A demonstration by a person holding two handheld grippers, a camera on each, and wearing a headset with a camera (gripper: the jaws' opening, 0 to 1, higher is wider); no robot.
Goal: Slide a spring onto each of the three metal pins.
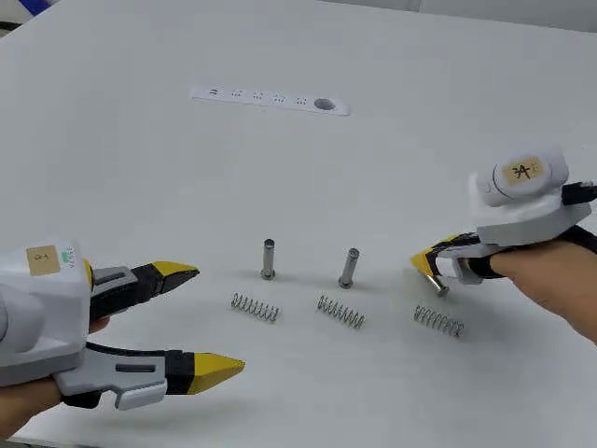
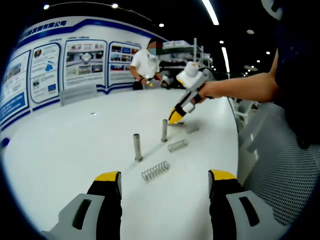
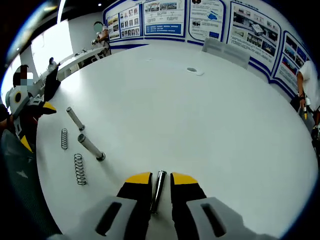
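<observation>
White worktop point(image 1: 392, 56) | my right gripper point(image 1: 424, 265), jaws clamped on a silver metal pin point(image 3: 158, 187), right | my left gripper point(image 1: 215, 318), jaws apart, near left | coiled wire springs point(image 1: 255, 307) near | risk: smooth pin may slip from the tips.

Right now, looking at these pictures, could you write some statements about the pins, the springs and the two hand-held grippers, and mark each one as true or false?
1. All three springs lie on the table. True.
2. A spring already sits on the left pin. False: that pin stands bare.
3. The right hand-held gripper is shut on the third pin. True.
4. The left hand-held gripper holds a spring. False: its jaws are open and empty.
</observation>
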